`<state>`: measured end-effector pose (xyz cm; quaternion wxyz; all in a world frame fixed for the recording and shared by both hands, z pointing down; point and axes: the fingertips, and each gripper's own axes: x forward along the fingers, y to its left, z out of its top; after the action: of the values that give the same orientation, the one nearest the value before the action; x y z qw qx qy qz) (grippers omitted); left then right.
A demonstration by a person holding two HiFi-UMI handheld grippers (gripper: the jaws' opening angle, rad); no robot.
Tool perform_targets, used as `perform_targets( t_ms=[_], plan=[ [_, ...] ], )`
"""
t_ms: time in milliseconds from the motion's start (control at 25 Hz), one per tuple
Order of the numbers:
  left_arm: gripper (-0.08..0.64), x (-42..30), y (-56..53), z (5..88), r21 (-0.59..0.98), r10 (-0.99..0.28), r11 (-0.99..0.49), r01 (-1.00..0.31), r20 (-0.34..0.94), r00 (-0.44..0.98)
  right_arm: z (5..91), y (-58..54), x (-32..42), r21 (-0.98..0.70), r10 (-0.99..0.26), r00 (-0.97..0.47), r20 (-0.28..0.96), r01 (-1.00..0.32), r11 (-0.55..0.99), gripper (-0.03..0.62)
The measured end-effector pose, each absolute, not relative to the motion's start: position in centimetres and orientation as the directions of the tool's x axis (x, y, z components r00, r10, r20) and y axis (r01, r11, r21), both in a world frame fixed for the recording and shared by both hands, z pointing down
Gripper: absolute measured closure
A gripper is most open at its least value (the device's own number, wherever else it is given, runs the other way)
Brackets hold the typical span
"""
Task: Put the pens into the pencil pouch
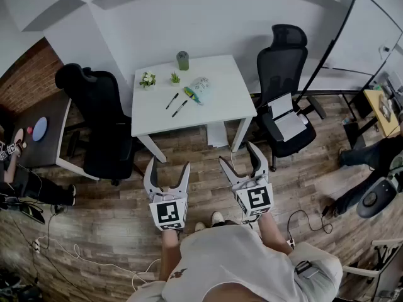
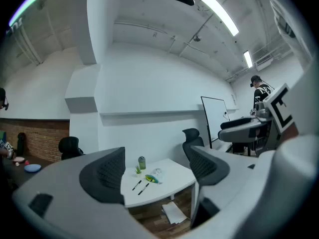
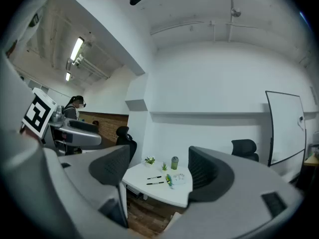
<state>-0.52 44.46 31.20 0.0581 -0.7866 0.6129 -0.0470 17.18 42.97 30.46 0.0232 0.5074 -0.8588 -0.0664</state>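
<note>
Two black pens (image 1: 172, 100) (image 1: 180, 108) lie side by side on a white table (image 1: 220, 109) some way ahead of me. Beside them lies a green and yellow pencil pouch (image 1: 192, 95), with a clear patterned pouch (image 1: 201, 83) just behind it. My left gripper (image 1: 167, 173) and right gripper (image 1: 242, 162) are held level over the wooden floor, well short of the table, both open with nothing between the jaws. The pens (image 2: 139, 186) and pouch (image 2: 150, 179) show between the left jaws far off; the pens (image 3: 154, 180) and pouch (image 3: 169, 179) show likewise in the right gripper view.
A green cup (image 1: 182, 60) and two small potted plants (image 1: 148, 80) (image 1: 174, 78) stand at the table's back edge. Black office chairs flank it on the left (image 1: 94, 121) and right (image 1: 283, 93). A dark desk (image 1: 38, 134) stands left, a whiteboard (image 1: 365, 36) right. Cables (image 1: 56, 253) lie on the floor.
</note>
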Motion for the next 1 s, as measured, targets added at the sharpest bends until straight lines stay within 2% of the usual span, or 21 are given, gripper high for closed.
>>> perform_targets(
  t_ms=[240,1000],
  plan=[
    [0.17,1.6,44.1,31.2,-0.153,-0.97,-0.238,-0.959,-0.004,0.242,31.1,42.4,18.2,0.103,-0.863,-0.505,-0.029,-0.86,0.5,0.212],
    [0.171,2.4,38.3,31.9,-0.163,-0.97,-0.242,-0.956,0.007,0.244,32.2,36.2,18.1,0.117,-0.853,-0.522,0.002,-0.847,0.518,0.212]
  ],
)
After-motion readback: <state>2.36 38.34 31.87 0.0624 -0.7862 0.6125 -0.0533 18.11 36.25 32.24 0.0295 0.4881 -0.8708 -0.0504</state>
